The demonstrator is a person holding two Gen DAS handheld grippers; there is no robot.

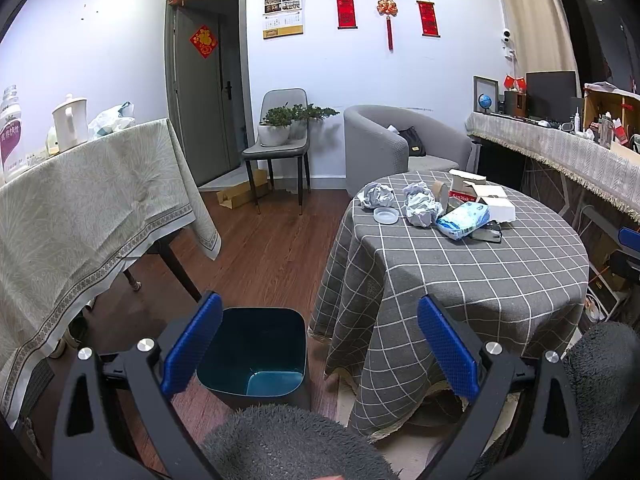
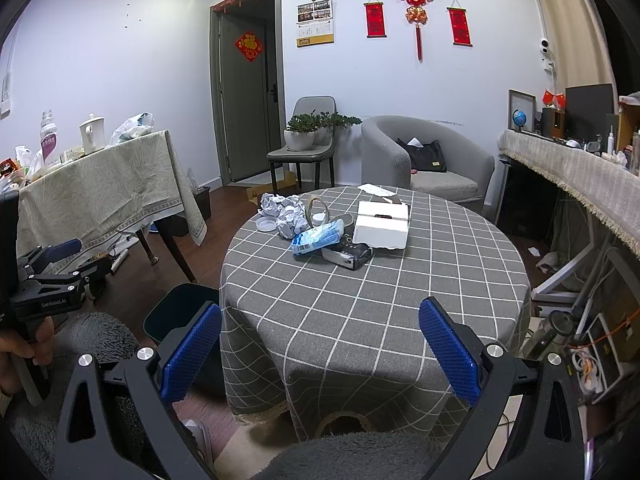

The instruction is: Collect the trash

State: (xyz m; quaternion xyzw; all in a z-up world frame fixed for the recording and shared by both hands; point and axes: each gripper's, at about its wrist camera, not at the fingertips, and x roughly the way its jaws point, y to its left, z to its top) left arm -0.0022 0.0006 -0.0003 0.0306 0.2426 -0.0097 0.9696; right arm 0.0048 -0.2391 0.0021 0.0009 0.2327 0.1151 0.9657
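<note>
A round table with a grey checked cloth (image 1: 460, 272) (image 2: 360, 288) holds the trash: crumpled paper balls (image 1: 418, 204) (image 2: 284, 212), a blue-white tissue pack (image 1: 464, 220) (image 2: 318, 236), a white box (image 2: 382, 226) (image 1: 498, 204), a small black box (image 2: 348, 256), a tape roll (image 2: 318, 210) and a white lid (image 1: 386, 215) (image 2: 266, 224). A dark bin (image 1: 256, 356) (image 2: 180, 312) stands on the floor left of the table. My left gripper (image 1: 320, 344) is open and empty above the bin. My right gripper (image 2: 320, 352) is open and empty before the table's near edge.
A long table with a pale cloth (image 1: 80, 220) (image 2: 100, 188) stands at the left with a kettle and bottle. A chair with plants (image 1: 280, 132), a grey armchair (image 1: 400, 144) and a cluttered shelf (image 1: 560, 140) line the back and right. The left gripper shows in the right wrist view (image 2: 48, 276).
</note>
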